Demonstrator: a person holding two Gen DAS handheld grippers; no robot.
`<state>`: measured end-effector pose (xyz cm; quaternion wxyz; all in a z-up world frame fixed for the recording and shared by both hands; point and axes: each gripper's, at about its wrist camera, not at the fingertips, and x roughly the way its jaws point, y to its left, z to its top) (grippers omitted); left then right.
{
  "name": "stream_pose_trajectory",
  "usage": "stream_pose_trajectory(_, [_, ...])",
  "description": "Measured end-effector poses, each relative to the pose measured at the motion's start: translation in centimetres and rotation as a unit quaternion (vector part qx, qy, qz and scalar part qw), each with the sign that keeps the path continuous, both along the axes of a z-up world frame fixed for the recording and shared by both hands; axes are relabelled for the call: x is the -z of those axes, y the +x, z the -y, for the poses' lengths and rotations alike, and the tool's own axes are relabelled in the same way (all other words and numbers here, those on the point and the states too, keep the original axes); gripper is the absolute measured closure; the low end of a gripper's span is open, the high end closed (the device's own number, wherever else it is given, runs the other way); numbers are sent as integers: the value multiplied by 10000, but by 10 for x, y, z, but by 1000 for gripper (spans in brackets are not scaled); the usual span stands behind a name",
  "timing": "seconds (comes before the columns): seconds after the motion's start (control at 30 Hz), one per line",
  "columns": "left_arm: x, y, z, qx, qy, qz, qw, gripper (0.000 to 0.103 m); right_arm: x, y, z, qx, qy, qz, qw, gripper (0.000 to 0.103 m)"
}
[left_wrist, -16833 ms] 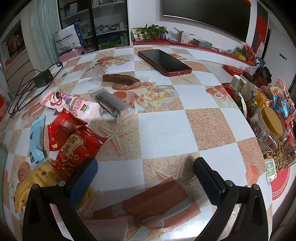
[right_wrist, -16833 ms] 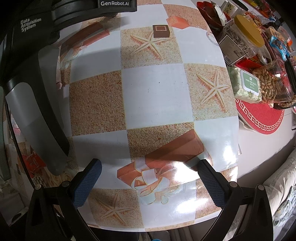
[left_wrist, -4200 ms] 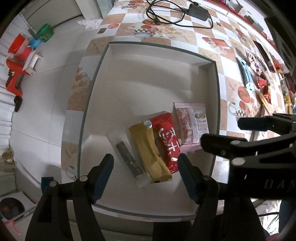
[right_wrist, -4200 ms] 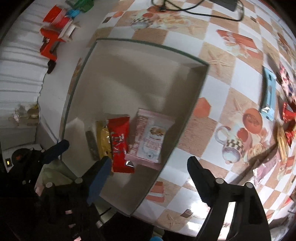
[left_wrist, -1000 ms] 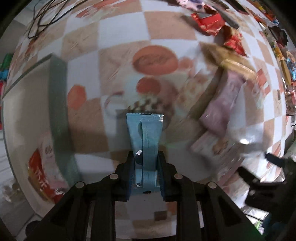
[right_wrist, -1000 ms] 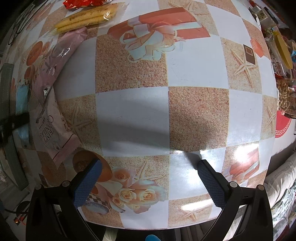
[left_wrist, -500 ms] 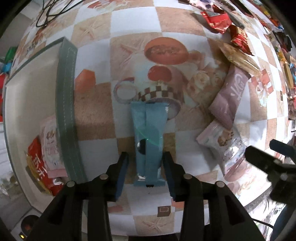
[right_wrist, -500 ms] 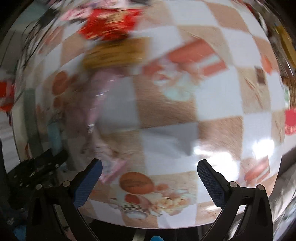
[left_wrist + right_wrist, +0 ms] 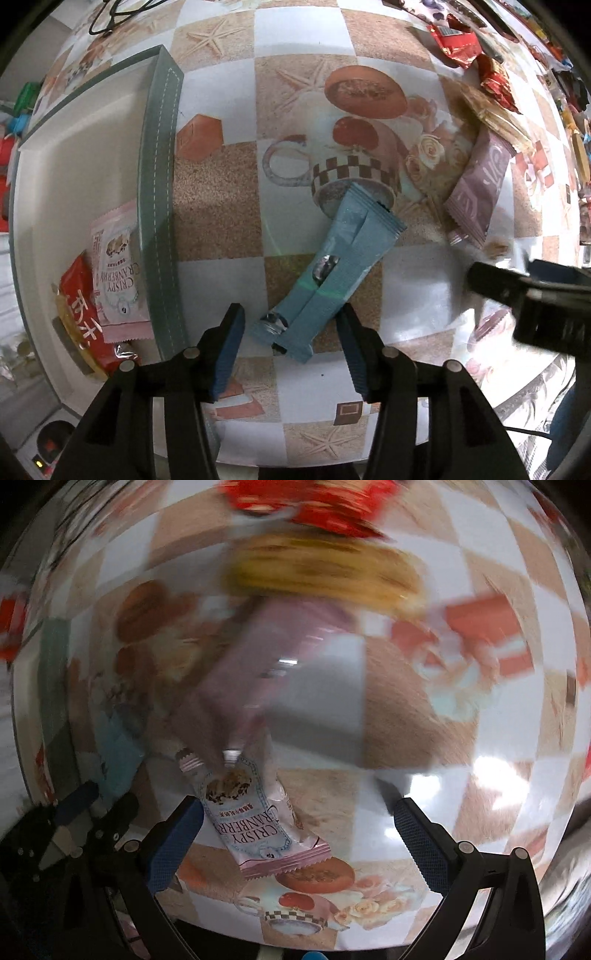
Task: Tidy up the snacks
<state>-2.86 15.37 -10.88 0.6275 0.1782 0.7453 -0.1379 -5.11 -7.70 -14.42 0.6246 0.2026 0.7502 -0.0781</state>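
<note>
- The table (image 9: 303, 40) was the biggest thing there, covered in a checked cloth printed with starfish, cups and roses.
- A tray (image 9: 162, 155) with a green stitched rim sat on it, off to the left in the left wrist view. A pink cranberry packet (image 9: 116, 269) lay flat inside against the rim, and a red packet (image 9: 79, 314) lay beside that, partly under it.
- The left gripper (image 9: 290, 350) pointed straight down over the cloth just beside the tray. Its jaws had just been opening and stood apart; neither pad pressed on anything.
- A blue packet (image 9: 332, 273) lay slantwise on the cloth outside the tray, its lower end between the left jaws but loose, its upper end over the printed cup.
- The right gripper (image 9: 295, 834) hung over the table with its jaws spread wide, gripping nothing. Much of that view was smeared.
- A second cranberry packet (image 9: 251, 819) lay on the cloth between the right jaws, nearer the left-hand one and not clamped.
- A mauve packet (image 9: 480, 188) lay further out, one end over the second cranberry packet.
- A yellow packet (image 9: 321, 572) and red wrappers (image 9: 306, 502) lay beyond that, too blurred in the right wrist view to read.
</note>
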Motion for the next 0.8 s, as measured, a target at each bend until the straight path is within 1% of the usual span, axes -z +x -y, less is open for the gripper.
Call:
stream_pose_trajectory(0.07, [-1, 1, 3, 6, -2, -8, 10000, 47, 1, -3, 14, 233, -86, -139, 9996, 0])
stream_pose_trajectory(0.1, [-1, 6, 11, 8, -4, -10, 10000, 47, -2, -4, 21, 388, 41, -56, 9992, 0])
stream_pose_trajectory(0.13, [-2, 6, 11, 16, -20, 1, 10000, 46, -7, -4, 29, 605, 222, 98, 9979, 0])
stream_pose_trajectory(0.17, [-2, 5, 10, 34, -17, 9, 10000, 45, -13, -2, 35, 786, 301, 226, 9962, 0])
stream_pose_trajectory(0.23, [-6, 10, 22, 53, -7, 15, 10000, 44, -22, 6, 44, 968, 281, 396, 9941, 0])
stream_pose_trajectory(0.3, [-10, 10, 21, 71, -18, 25, 10000, 44, -27, 23, 48, 1059, 295, 511, 9926, 0])
stream_pose_trajectory(0.4, [-9, 10, 28, 107, 1, 55, 9999, 42, -25, 46, 52, 1047, 302, 479, 9929, 0])
stream_pose_trajectory(0.5, [-10, 11, 30, 119, -5, 61, 9999, 41, -17, 70, 47, 1007, 185, 346, 9941, 0])
stream_pose_trajectory(0.57, [-12, 12, 31, 119, -25, 57, 9999, 40, -10, 74, 42, 969, 118, 240, 9949, 0])
stream_pose_trajectory(0.6, [-13, 12, 32, 125, -39, 64, 9999, 40, -11, 79, 41, 890, -20, 238, 9957, 0])
stream_pose_trajectory(0.7, [-11, 13, 37, 162, -69, 82, 9998, 40, -10, 82, 39, 657, -165, 203, 9975, 0])
stream_pose_trajectory(0.8, [-7, 16, 43, 204, -138, 104, 9996, 40, -7, 77, 39, 532, -371, 64, 9979, 0])
